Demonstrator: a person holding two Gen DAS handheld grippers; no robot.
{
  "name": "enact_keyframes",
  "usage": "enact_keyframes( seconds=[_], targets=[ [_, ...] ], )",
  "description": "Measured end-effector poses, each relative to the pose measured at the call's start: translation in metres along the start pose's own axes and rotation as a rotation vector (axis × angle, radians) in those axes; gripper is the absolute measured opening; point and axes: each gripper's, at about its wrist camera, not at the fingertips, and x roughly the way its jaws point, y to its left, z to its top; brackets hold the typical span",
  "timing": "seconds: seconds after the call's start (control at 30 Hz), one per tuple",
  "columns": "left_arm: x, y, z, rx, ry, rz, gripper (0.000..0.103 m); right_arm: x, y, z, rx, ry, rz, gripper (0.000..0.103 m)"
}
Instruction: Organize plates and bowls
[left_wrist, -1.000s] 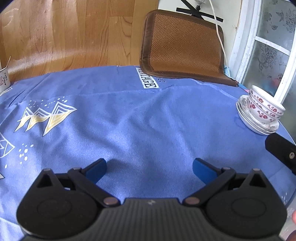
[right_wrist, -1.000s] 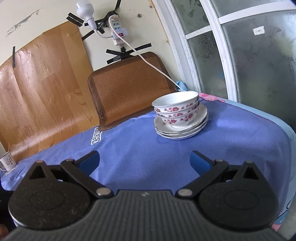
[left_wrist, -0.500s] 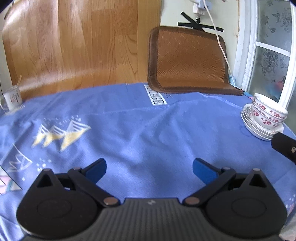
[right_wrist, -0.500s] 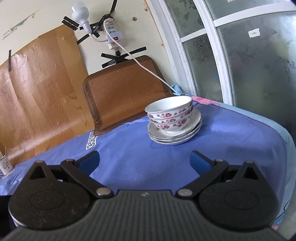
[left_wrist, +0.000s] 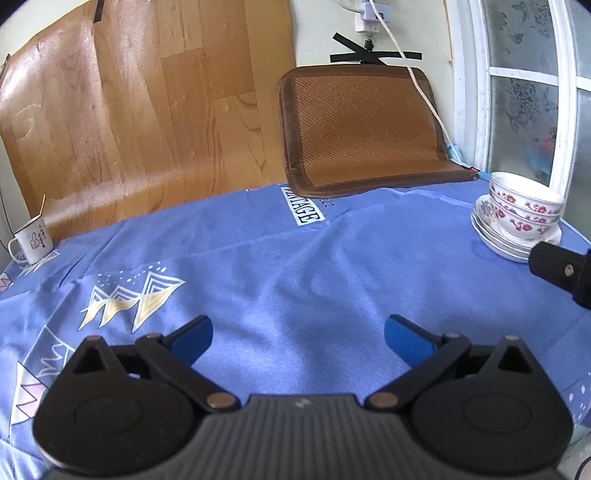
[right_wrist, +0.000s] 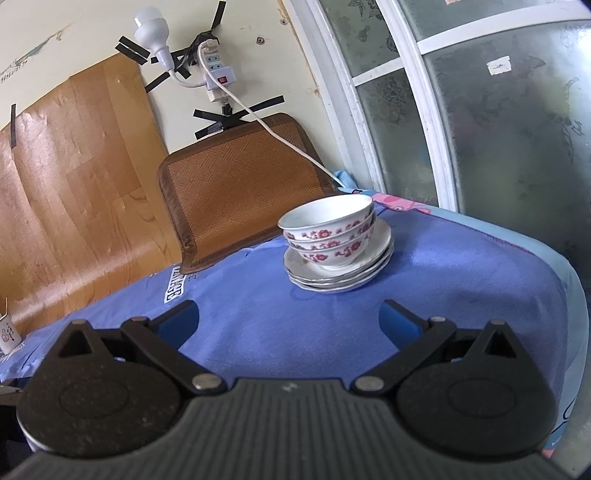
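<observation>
Each hand-held gripper (left_wrist: 298, 338) (right_wrist: 289, 320): ribbed black body; black linkages; silvery rivets; blue fingertip pads (left_wrist: 406, 338).

We see only part of the mug (right_wrist: 7, 332) in the right wrist view — the frame's left edge cuts it. The plates (left_wrist: 496, 240) sit partly behind the right gripper (left_wrist: 557, 269) — their count we cannot tell.

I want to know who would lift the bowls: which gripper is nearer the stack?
Right. The right gripper faces the bowl stack just ahead; the left gripper sits farther off, with the stack off to its right.
</observation>
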Motion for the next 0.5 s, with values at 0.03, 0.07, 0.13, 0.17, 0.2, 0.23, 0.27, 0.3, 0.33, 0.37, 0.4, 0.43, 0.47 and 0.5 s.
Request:
enact_keyframes(
  seconds=[0.03, 0.07, 0.13, 0.17, 0.2, 0.23, 0.27, 0.3, 0.33, 0.37, 0.4, 0.43, 0.47, 0.5],
  targets=[
    [0.0000, 0.0002, -0.0005, 0.001, 0.002, -0.003, 0.103, 0.0000, 0.0000, 0.0000, 0.000, 0.000, 0.000, 0.103],
    [-0.0001, -0.0001, -0.0006, 0.002, 0.005, -0.006, 0.103, 0.0000, 0.0000, 0.0000, -0.001, 0.000, 0.000, 0.103],
    [-0.0003, -0.0004, -0.0010, 0.007, 0.008, -0.010, 0.103, 0.0001, -0.0003, 0.0002, -0.001, 0.000, 0.001, 0.103],
    [-0.0002, -0.0005, -0.0011, 0.010, 0.009, -0.012, 0.103, -0.0003, 0.0002, -0.0002, 0.000, 0.000, -0.001, 0.103],
    [-0.0002, -0.0007, -0.0012, 0.012, 0.011, -0.013, 0.103, -0.0005, 0.0004, -0.0004, 0.000, 0.000, -0.001, 0.103],
    [-0.0001, -0.0011, -0.0012, 0.015, 0.013, -0.014, 0.103, -0.0005, 0.0004, -0.0004, 0.001, 0.000, -0.001, 0.103],
    [0.0000, -0.0013, -0.0013, 0.017, 0.014, -0.016, 0.103, -0.0006, 0.0004, -0.0004, 0.000, 0.000, -0.001, 0.103],
    [-0.0003, -0.0017, -0.0013, 0.019, 0.015, -0.016, 0.103, -0.0007, 0.0005, -0.0004, -0.001, 0.000, -0.001, 0.103],
    [-0.0006, -0.0019, -0.0015, 0.021, 0.015, -0.016, 0.103, -0.0009, 0.0007, -0.0005, -0.001, -0.001, -0.001, 0.103],
    [-0.0008, -0.0019, -0.0017, 0.023, 0.015, -0.016, 0.103, -0.0011, 0.0008, -0.0005, -0.001, -0.002, -0.002, 0.103],
    [-0.0008, -0.0021, -0.0017, 0.025, 0.016, -0.017, 0.103, -0.0009, 0.0006, -0.0003, -0.002, -0.002, -0.001, 0.103],
    [-0.0006, -0.0021, -0.0017, 0.026, 0.017, -0.018, 0.103, -0.0005, 0.0004, 0.0000, -0.003, -0.002, 0.000, 0.103],
    [-0.0006, -0.0020, -0.0017, 0.026, 0.019, -0.021, 0.103, 0.0001, -0.0001, 0.0002, -0.005, -0.002, 0.001, 0.103],
    [-0.0003, -0.0020, -0.0018, 0.027, 0.023, -0.024, 0.103, 0.0004, -0.0002, 0.0003, -0.006, -0.003, 0.002, 0.103]
  ],
)
